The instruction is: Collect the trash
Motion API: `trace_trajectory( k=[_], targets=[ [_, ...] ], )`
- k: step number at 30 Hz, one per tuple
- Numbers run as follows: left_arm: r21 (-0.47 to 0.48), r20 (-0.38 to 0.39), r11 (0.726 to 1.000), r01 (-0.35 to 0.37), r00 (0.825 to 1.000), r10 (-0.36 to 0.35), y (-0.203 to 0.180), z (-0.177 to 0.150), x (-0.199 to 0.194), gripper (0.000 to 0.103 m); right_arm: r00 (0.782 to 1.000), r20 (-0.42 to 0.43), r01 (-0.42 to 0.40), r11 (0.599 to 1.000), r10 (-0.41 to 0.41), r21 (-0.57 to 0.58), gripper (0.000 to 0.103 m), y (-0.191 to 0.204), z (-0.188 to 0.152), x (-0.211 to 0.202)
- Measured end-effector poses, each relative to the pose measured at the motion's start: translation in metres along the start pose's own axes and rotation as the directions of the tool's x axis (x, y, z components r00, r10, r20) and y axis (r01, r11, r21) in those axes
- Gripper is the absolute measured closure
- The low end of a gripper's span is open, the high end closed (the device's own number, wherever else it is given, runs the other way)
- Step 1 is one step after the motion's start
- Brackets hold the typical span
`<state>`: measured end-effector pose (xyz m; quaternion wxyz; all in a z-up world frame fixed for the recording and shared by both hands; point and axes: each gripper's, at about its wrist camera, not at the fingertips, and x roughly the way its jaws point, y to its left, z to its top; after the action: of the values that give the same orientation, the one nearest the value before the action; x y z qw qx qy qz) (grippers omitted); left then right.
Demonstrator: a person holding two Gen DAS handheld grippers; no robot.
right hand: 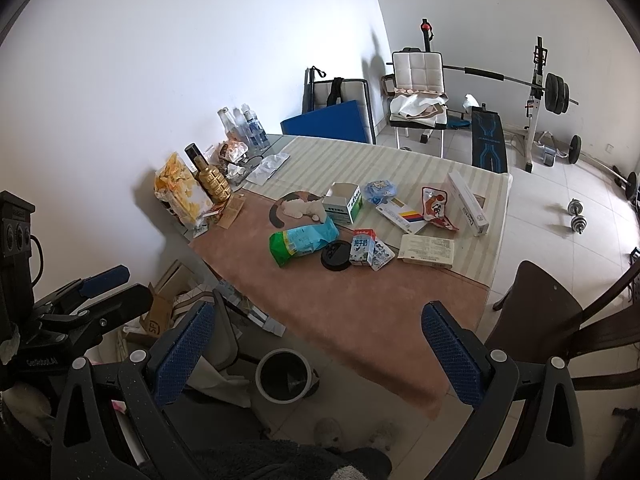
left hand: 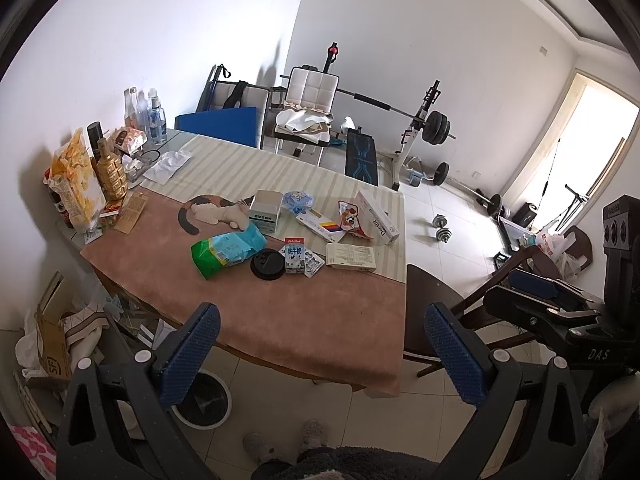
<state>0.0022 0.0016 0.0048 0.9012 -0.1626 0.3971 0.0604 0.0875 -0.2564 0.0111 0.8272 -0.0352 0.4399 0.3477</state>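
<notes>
- The trash sits mid-tabletop (left hand: pixel 280 320): green bag (left hand: pixel 224 252), black lid (left hand: pixel 267 264), milk carton (left hand: pixel 295 258), blister pack (left hand: pixel 313 263) and boxes (left hand: pixel 351 257), with the lid touching the carton at its 3 o'clock.
- The bin (left hand: pixel 204 400) stands on the floor below the near edge, at 7 o'clock from the pile.
- Judged best: start with the nearest loose piece, the lid or the bag, pinch it flat, then drop it into the bin.
- Left claw (left hand: pixel 320 344) and right claw (right hand: pixel 318 344) both hover short of the tabletop, released wide, holding nothing.
</notes>
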Motion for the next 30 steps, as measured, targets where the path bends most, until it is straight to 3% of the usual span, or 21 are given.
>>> trace_trajectory(
  k=[18, 30],
  targets=[
    [0.002, 0.002, 1.0, 0.001, 1.0, -0.001, -0.008, 0.008, -0.004, 0.0, 1.0, 0.005, -0.002, 1.0, 0.002, -0.001, 0.0, 0.004, 0.004, -0.003],
    [0.002, 0.004, 1.0, 0.001, 1.0, -0.001, -0.011, 0.009, -0.005, 0.0, 1.0, 0.004, -0.005, 1.0, 0.005, -0.004, 0.0, 0.021, 0.035, -0.002]
  ],
)
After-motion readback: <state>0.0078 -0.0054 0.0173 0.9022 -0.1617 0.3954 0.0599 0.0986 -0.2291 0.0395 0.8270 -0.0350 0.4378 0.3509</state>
